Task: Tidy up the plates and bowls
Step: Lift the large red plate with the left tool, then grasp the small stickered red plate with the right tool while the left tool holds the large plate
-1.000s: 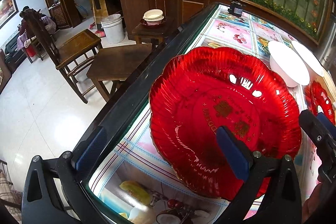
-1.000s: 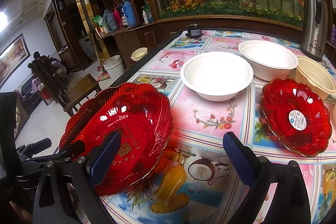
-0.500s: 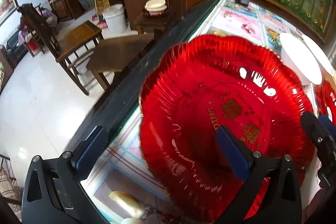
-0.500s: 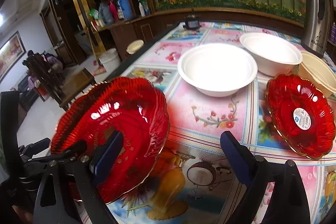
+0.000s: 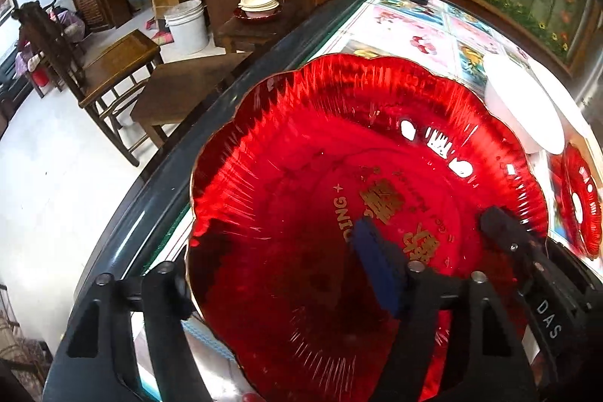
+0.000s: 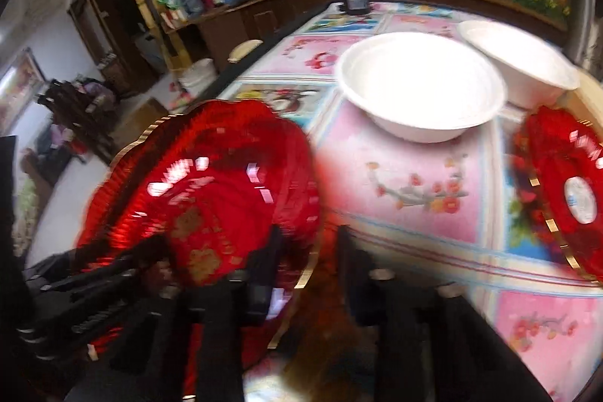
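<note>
A large red scalloped plate [image 5: 339, 176] with gold lettering fills the left wrist view, lifted and tilted above the table edge. My left gripper [image 5: 271, 281] straddles its near rim, one finger under the plate and the blue-padded finger [image 5: 373, 266] on top; the jaws have narrowed on the rim. In the blurred right wrist view the same plate [image 6: 211, 183] is at the left and my right gripper [image 6: 305, 243] stands narrowed around its right rim. A smaller red plate [image 6: 565, 191] lies at the right. Two white bowls [image 6: 418, 85] [image 6: 520, 59] stand behind.
The table [image 6: 414, 176] carries a pink flowered cloth and has a dark edge [image 5: 158, 183] on the left. Wooden chairs and a stool [image 5: 177, 85] stand on the floor beyond it. A small dark device [image 6: 356, 0] sits at the far end. A planter wall runs behind.
Both grippers have narrowed from wide open onto the large red plate's rim. The plate has come up off the table and tilted toward the cameras.
</note>
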Demonstrator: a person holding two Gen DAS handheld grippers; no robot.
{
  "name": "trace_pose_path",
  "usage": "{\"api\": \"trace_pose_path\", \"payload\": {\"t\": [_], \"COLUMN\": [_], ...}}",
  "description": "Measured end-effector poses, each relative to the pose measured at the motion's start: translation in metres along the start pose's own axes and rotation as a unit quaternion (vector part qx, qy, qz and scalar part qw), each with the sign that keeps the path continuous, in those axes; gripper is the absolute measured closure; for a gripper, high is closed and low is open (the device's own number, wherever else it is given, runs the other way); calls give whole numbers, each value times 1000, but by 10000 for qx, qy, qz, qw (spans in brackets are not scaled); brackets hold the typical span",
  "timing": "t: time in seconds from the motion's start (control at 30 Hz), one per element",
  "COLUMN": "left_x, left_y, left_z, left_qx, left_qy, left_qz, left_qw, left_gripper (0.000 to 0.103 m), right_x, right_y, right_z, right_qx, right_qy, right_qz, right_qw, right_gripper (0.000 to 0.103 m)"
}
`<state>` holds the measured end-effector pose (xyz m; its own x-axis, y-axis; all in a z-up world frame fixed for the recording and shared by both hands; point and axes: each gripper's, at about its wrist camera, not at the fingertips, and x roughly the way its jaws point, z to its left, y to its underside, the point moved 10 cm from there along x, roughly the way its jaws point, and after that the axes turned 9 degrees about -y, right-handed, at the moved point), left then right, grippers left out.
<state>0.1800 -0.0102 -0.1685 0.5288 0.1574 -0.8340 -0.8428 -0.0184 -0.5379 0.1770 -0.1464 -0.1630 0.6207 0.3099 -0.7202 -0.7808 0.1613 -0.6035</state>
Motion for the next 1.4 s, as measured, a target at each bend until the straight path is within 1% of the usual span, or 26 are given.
{"api": "trace_pose_path", "payload": {"t": [0.03, 0.1, 0.13, 0.3, 0.43, 0.47, 0.53, 0.57, 0.63, 0.67, 0.73, 0.77, 0.83, 0.87, 0.9, 0.93, 0.97, 1.0, 1.03, 1.07, 1.1, 1.17, 1.2, 1.27, 1.33, 1.4], "left_x": [-1, -2, -3, -11, -26, -29, -36, -38, -40, -43, -56, -70, -100, -112, -131, -151, -162, -175, -183, -186, -186, -179, -171, -155, -130, -113], "left_y": [0, 0, 0, 13, 37, 42, 50, 53, 55, 56, 51, 48, 39, 34, 27, 18, 13, 6, -1, -5, -8, -12, -15, -18, -21, -15], "left_z": [0, 3, 4, 9, 16, 16, 15, 14, 15, 18, 28, 36, 47, 49, 47, 40, 32, 14, -8, -30, -51, -102, -129, -172, -214, -237], "left_qx": [-9, -39, -32, 47, 184, 240, 359, 383, 384, 355, 206, 110, -130, -207, -273, -272, -236, -135, -4, 125, 259, 574, 715, 931, 1154, 1224], "left_qy": [11, -17, -14, -52, -47, -43, -66, -70, -61, -142, -333, -438, -571, -561, -516, -455, -389, -196, 63, 290, 503, 903, 991, 1105, 1039, 959], "left_qz": [-17, -45, -43, -33, -21, -20, -24, -16, 73, 75, -168, -410, -871, -1045, -1331, -1629, -1774, -1901, -1903, -1816, -1674, -1267, -1038, -689, -263, 30], "left_qw": [10000, 10000, 10000, 10000, 9998, 9997, 9993, 9992, 9992, 9992, 9991, 9981, 9945, 9927, 9894, 9852, 9831, 9815, 9817, 9829, 9843, 9861, 9871, 9871, 9875, 9878], "left_gripper": [37, 47, 48, 48, 47, 47, 47, 46, 45, 45, 45, 43, 39, 37, 31, 26, 17, 16, 16, 16, 17, 17, 17, 17, 17, 17], "right_x": [0, -1, -1, -9, -23, -28, -37, -41, -47, -50, -64, -71, -101, -115, -135, -155, -170, -187, -202, -212, -222, -229, -228, -221, -213, -203], "right_y": [1, 1, 2, 12, 35, 42, 53, 56, 62, 64, 65, 62, 53, 49, 43, 38, 36, 32, 29, 27, 25, 20, 20, 16, 15, 11], "right_z": [0, -2, -4, -1, 9, 10, 11, 11, 13, 12, 5, 1, -20, -28, -41, -55, -66, -82, -98, -112, -130, -160, -174, -195, -212, -219], "right_qx": [38, 133, 221, 252, 270, 329, 347, 318, 277, 302, 550, 611, 661, 675, 700, 735, 789, 883, 1005, 1138, 1326, 1628, 1779, 2000, 2238, 2338], "right_qy": [-31, -50, -106, -176, -319, -373, -369, -339, -326, -422, -711, -758, -678, -662, -592, -507, -460, -411, -360, -279, -190, -75, 2, 19, -60, -138], "right_qz": [-6, -39, -50, -1, 110, 219, 271, 278, 344, 401, 389, 318, -73, -263, -533, -784, -953, -1147, -1336, -1462, -1575, -1636, -1598, -1503, -1473, -1467], "right_qw": [10000, 9999, 9997, 9995, 9991, 9985, 9983, 9985, 9985, 9978, 9952, 9947, 9955, 9952, 9944, 9929, 9913, 9886, 9853, 9823, 9784, 9730, 9710, 9682, 9634, 9611], "right_gripper": [89, 90, 91, 91, 90, 90, 90, 90, 87, 86, 83, 79, 72, 67, 66, 64, 59, 51, 48, 46, 46, 46, 46, 46, 46, 46]}}
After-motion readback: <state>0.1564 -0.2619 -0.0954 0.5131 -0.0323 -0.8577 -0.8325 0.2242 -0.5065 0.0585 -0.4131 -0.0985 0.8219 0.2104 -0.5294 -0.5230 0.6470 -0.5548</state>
